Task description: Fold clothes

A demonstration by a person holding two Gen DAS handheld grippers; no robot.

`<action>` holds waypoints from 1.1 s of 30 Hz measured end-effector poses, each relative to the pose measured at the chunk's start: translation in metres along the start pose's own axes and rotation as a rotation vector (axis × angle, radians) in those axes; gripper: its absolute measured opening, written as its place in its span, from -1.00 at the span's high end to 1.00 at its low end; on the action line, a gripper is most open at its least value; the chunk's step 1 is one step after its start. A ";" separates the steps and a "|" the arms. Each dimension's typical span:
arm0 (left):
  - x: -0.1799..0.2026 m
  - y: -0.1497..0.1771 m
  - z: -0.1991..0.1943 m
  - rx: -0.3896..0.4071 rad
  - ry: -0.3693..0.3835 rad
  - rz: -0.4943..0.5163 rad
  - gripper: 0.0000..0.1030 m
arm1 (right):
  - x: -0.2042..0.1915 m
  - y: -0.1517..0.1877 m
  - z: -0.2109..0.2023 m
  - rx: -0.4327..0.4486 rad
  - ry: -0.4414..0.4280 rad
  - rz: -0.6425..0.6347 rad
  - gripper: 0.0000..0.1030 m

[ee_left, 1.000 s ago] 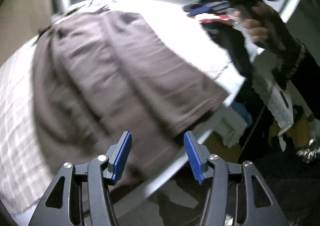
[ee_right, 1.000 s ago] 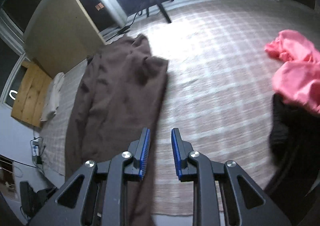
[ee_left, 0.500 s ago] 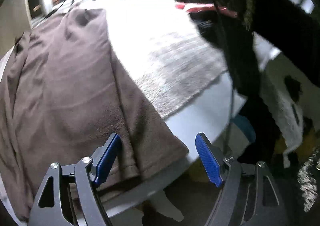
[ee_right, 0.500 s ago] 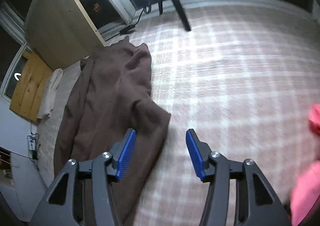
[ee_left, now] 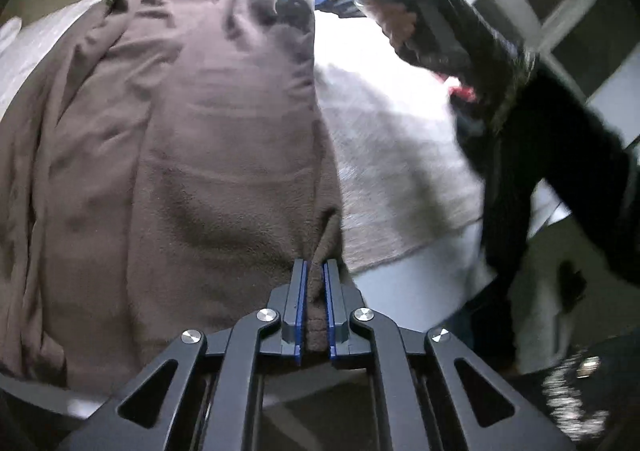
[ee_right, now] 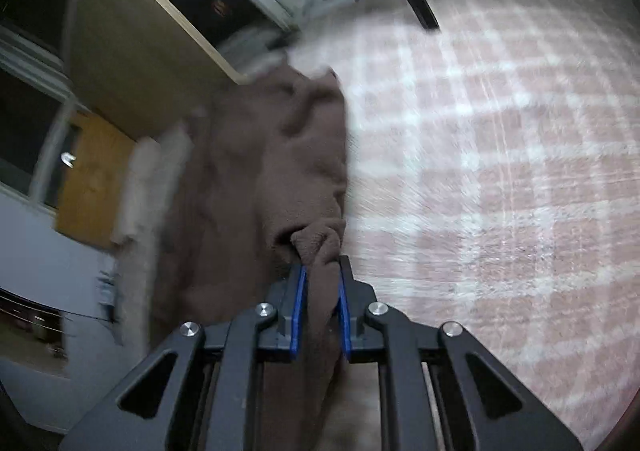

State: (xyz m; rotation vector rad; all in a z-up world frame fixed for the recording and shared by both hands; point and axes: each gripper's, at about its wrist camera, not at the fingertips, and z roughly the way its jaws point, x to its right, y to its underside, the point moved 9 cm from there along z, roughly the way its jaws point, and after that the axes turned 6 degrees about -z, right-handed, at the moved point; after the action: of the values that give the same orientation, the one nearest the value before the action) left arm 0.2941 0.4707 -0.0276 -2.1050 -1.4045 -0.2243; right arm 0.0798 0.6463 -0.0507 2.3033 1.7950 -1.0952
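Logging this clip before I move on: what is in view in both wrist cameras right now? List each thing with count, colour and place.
brown garment: one, brown fleece, spread lengthwise on the checked cover, pinched at two spots along its edge.
checked cover: one, pale pink and white, under the garment.
wooden panel: one, tan, beyond the far end of the garment in the right wrist view.
red item: one, mostly hidden behind the person's arm; cannot tell what it is.
left hand-held gripper: one, black with blue pads, shut on the garment's near edge.
right hand-held gripper: one, black with blue pads, shut on a bunched fold of the garment.
right hand: one, dark sleeve, holding the right gripper.
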 end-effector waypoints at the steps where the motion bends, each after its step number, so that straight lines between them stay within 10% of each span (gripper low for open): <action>1: 0.001 0.000 -0.005 0.012 0.020 -0.012 0.93 | -0.007 -0.005 -0.010 0.022 0.008 -0.013 0.74; 8: -0.011 0.000 -0.037 0.085 0.109 -0.114 0.93 | -0.075 -0.022 -0.013 0.040 0.183 -0.210 0.75; 16: -0.087 -0.001 -0.073 0.190 -0.030 -0.263 0.93 | -0.145 -0.041 0.053 -0.032 0.268 -0.326 0.75; 23: -0.143 0.007 -0.092 0.202 -0.135 -0.386 0.90 | -0.148 -0.019 0.150 -0.280 0.372 -0.386 0.63; 28: -0.136 0.009 -0.137 0.267 -0.141 -0.347 0.59 | -0.150 -0.021 0.076 -0.133 0.120 -0.288 0.37; 33: -0.135 0.012 -0.166 0.284 -0.225 -0.262 0.51 | -0.107 0.014 -0.003 -0.026 0.114 -0.268 0.37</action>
State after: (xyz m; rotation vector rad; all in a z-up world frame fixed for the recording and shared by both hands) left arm 0.2771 0.2691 0.0421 -1.7542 -1.7324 0.1096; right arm 0.0832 0.5525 0.0028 2.1990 2.1978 -0.9772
